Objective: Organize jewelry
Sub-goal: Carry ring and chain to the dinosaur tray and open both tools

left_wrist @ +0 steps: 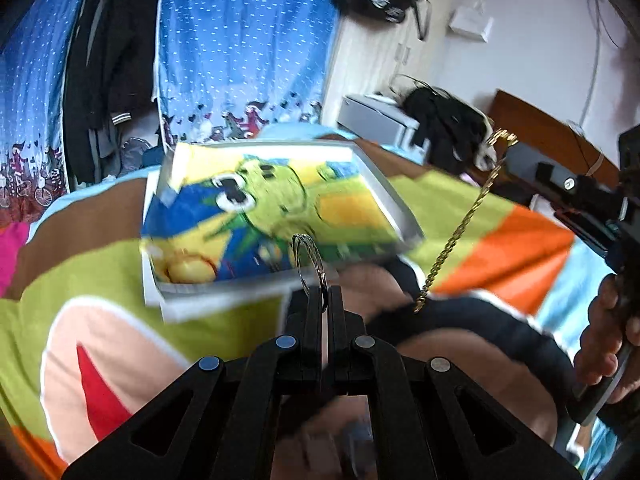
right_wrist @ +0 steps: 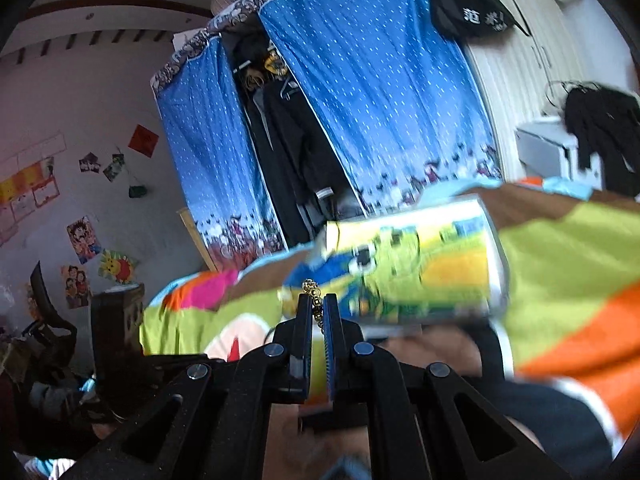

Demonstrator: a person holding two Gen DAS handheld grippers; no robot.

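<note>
Left gripper pinches one silver bangle; right gripper pinches one gold chain above one box.

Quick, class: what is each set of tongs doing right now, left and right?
Left tongs: shut on the silver ring.
Right tongs: shut on the gold chain.

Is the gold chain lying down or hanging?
Hanging: the gold chain dangles straight from the right hand-held gripper, its loose end in the air.
</note>
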